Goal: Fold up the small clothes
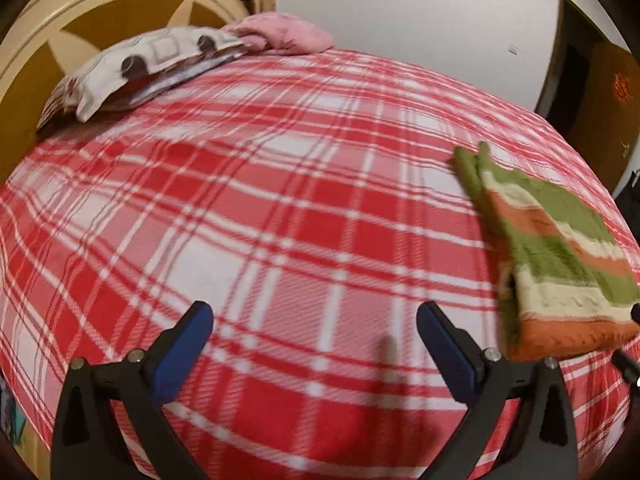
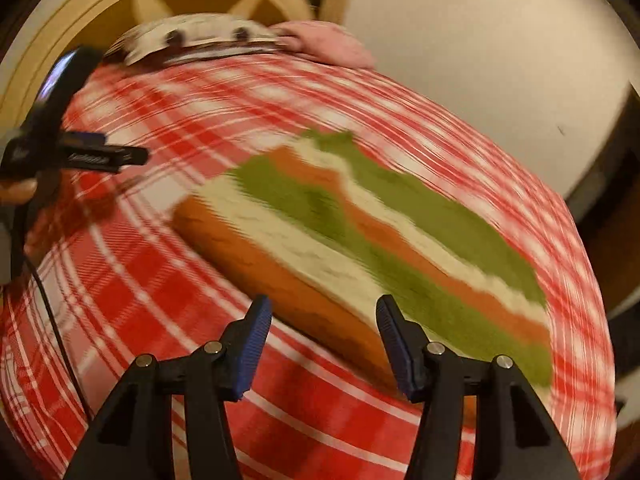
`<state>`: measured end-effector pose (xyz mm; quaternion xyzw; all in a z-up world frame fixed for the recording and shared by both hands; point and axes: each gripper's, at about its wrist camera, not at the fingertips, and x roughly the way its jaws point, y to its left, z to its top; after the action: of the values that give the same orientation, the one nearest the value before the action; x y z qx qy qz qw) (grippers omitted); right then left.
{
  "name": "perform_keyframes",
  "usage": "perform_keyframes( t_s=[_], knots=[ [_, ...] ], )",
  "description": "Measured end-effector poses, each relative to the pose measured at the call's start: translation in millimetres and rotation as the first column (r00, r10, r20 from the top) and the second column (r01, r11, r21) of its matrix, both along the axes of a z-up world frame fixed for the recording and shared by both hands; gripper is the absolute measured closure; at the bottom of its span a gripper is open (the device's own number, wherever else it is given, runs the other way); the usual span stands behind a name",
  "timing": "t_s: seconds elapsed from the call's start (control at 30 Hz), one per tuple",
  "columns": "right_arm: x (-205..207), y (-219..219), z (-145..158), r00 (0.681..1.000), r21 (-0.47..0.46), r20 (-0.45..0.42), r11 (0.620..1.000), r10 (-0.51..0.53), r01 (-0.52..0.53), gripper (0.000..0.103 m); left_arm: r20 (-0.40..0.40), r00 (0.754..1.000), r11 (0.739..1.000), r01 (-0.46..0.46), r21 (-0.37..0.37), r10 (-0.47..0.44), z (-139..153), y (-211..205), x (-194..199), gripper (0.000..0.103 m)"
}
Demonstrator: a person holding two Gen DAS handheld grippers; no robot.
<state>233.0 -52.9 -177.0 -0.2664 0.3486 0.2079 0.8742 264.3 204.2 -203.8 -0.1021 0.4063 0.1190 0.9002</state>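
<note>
A small folded cloth with green, orange and cream stripes [image 1: 560, 256] lies on the red and white plaid bed cover [image 1: 280, 208]. It is at the right in the left wrist view and central, blurred, in the right wrist view [image 2: 360, 240]. My left gripper [image 1: 316, 316] is open and empty above the bare cover, left of the cloth. My right gripper [image 2: 324, 312] is open and empty, just at the cloth's near orange edge. The left gripper also shows in the right wrist view [image 2: 100, 156] at the far left.
A printed pillow [image 1: 140, 68] and a pink pillow [image 1: 284, 34] lie at the head of the bed by the cream headboard [image 1: 80, 12]. A white wall [image 1: 400, 8] and a dark doorway [image 1: 576, 92] are behind and to the right.
</note>
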Motion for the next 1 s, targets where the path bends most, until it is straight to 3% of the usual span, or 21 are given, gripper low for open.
perform_keyframes(
  t_s=[0.23,0.5,0.87,1.0],
  knots=[
    [-0.4,57.8,-20.5,0.996,-0.073,0.016,0.993,0.09,-0.088,0.047,-0.007,1.0,0.999,-0.002,-0.04,0.002,-12.9,13.7,-3.9,0.0],
    [5.6,91.9,-37.0,0.992,-0.147,0.06,0.984,0.108,-0.098,0.047,-0.008,1.0,0.999,0.018,-0.03,-0.019,-15.1,13.9,-3.4,0.0],
    [14.4,106.1,-49.7,0.979,-0.204,0.179,0.977,0.096,-0.058,0.047,0.021,1.0,0.997,0.024,-0.071,-0.023,-15.1,21.7,-6.8,0.0],
    [15.8,102.5,-46.4,0.983,-0.168,0.157,0.983,0.094,-0.067,0.05,0.043,0.999,0.994,0.033,-0.109,-0.028,-13.5,25.8,-9.3,0.0]
  ],
)
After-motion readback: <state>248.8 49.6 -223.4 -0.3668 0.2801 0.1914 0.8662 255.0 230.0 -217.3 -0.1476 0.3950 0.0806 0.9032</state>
